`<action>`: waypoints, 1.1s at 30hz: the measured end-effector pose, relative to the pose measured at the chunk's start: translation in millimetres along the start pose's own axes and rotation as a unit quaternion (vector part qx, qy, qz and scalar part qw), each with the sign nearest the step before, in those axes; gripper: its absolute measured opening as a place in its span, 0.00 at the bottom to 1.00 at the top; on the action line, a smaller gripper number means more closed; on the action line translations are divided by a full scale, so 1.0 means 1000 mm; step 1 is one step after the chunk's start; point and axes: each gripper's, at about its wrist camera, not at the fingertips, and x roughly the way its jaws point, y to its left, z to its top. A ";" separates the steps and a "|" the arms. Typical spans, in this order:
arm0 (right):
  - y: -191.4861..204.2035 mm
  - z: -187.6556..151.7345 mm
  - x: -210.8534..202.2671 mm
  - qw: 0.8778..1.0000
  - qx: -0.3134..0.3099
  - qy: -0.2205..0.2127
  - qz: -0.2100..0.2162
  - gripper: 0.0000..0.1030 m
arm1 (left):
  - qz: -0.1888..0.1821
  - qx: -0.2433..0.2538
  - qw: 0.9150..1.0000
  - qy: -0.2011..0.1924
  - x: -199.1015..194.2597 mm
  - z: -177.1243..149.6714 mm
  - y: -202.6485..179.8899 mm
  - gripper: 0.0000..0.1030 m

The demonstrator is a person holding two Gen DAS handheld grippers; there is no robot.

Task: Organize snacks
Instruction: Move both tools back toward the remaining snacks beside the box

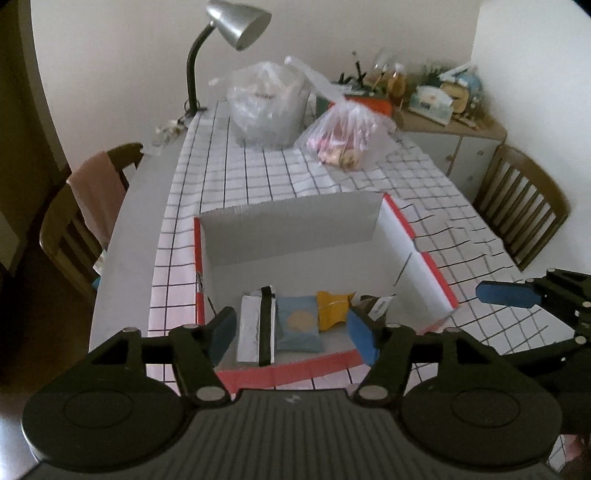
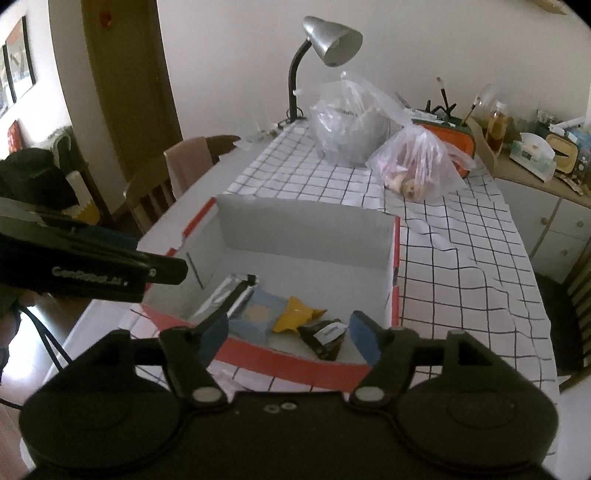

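Note:
A white cardboard box with red-taped edges stands open on the checked tablecloth. Along its near wall lie a silver packet with a black stripe, a blue packet, a yellow packet and a dark packet. My left gripper hovers open above the box's near edge, holding nothing. In the right wrist view the same box holds the silver, blue, yellow and dark packets. My right gripper is open and empty above them.
Two clear plastic bags sit at the table's far end beside a silver desk lamp. Wooden chairs flank the table. A cluttered sideboard stands at the back right.

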 end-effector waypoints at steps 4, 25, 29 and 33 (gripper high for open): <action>0.006 -0.008 -0.014 1.000 0.004 -0.009 0.005 0.79 | -0.003 -0.001 1.000 -0.011 -0.018 -0.013 0.003 0.66; 0.033 -0.075 -0.019 0.999 0.010 0.030 0.031 0.98 | 0.001 -0.066 0.997 0.044 -0.014 -0.110 0.041 0.77; 0.030 -0.083 -0.004 0.998 0.027 0.055 0.031 0.99 | 0.017 -0.074 0.995 0.071 0.002 -0.132 0.047 0.77; 0.034 -0.087 0.011 0.996 0.017 0.073 0.039 0.99 | 0.024 -0.070 0.993 0.095 0.015 -0.150 0.045 0.77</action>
